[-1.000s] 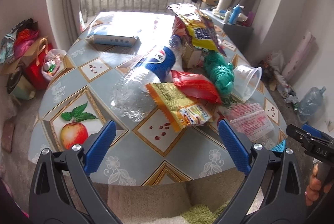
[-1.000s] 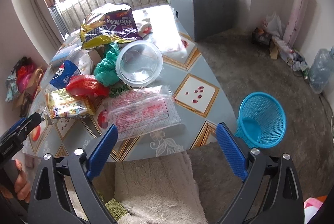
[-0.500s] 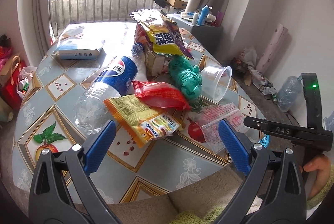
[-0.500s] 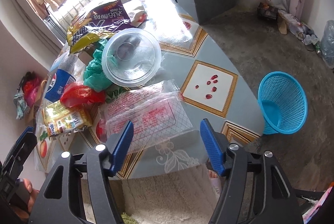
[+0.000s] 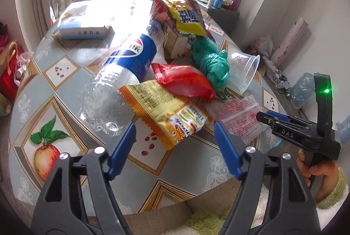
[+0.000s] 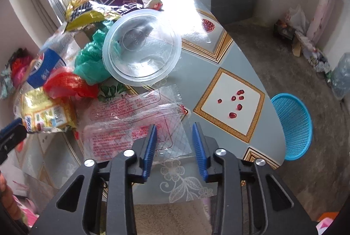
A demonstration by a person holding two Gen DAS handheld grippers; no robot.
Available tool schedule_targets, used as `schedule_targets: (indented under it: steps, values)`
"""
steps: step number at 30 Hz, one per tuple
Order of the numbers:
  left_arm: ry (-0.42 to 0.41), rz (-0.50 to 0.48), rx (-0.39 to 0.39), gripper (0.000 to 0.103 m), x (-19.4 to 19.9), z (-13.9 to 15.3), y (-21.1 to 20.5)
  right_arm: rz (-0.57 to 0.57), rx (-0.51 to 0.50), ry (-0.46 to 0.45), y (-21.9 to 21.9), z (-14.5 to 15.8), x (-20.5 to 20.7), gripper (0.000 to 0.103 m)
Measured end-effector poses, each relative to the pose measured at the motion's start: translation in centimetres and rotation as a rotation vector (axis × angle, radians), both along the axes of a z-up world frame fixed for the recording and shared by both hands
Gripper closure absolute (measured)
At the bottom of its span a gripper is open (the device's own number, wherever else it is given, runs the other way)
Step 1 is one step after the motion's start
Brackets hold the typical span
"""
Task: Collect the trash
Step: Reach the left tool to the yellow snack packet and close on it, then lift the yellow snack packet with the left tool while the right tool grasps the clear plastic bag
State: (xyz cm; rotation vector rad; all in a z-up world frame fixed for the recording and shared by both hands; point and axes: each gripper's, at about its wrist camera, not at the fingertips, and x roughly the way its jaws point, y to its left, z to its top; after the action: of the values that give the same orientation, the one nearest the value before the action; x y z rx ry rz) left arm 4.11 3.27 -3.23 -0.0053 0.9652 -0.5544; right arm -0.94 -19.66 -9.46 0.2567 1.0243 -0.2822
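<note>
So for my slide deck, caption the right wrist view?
Right gripper open over clear wrapper at table edge; blue basket on floor.

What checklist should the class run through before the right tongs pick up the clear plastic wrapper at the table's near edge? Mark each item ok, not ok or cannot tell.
1. Right tongs empty and parted: ok, a gap shows between the blue pads.
2. Right tongs lined up with the clear plastic wrapper: ok, its near corner lies between the pads.
3. Pads touching the wrapper: cannot tell.
4. Wrapper free of other trash: cannot tell; the yellow snack packet lies against its left edge.
5. Blue basket reachable: ok, it stands open on the floor beside the table.
6. Left tongs out of the way: ok, open over the yellow packet.
</note>
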Motion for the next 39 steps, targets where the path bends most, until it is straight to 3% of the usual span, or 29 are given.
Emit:
schedule_targets:
  steps: [7, 9, 12, 19, 29, 34, 37, 39]
  values:
    - [0.074, 0.035, -0.071, 0.045, 0.8, -0.6, 0.8, 0.059, -0.073, 0.015, 1.2, -0.1, 0.0, 0.082]
    - [0.097, 0.054, -0.107, 0.047, 1.2, -0.9, 1.0, 0.058, -0.068, 0.01, 1.2, -0.1, -0.2, 0.093]
    - [0.116, 0.083, -0.134, 0.057, 1.8, -1.1, 1.1, 0.051, -0.059, 0.007, 1.1, -0.1, -0.5, 0.098]
    - [0.123, 0.102, -0.15, 0.082, 1.7, -1.1, 1.5, 0.024, 0.007, -0.023, 0.1, 0.3, -1.1, 0.101]
    - [0.082, 0.055, -0.173, 0.093, -0.6, 0.3, 2.8, -0.042, 0.097, -0.115, -2.0, 2.7, -3.7, 0.102]
    - [0.047, 0.05, -0.179, 0.095, -1.4, 1.0, 3.0, -0.002, 0.164, -0.16, -1.9, 3.6, -4.6, 0.102]
    - [0.04, 0.062, -0.17, 0.095, -1.8, 1.0, 2.9, 0.031, 0.209, -0.143, -1.2, 3.3, -4.4, 0.096]
    - [0.046, 0.072, -0.171, 0.095, -1.9, 0.8, 2.9, 0.036, 0.228, -0.128, -0.9, 2.9, -4.1, 0.063]
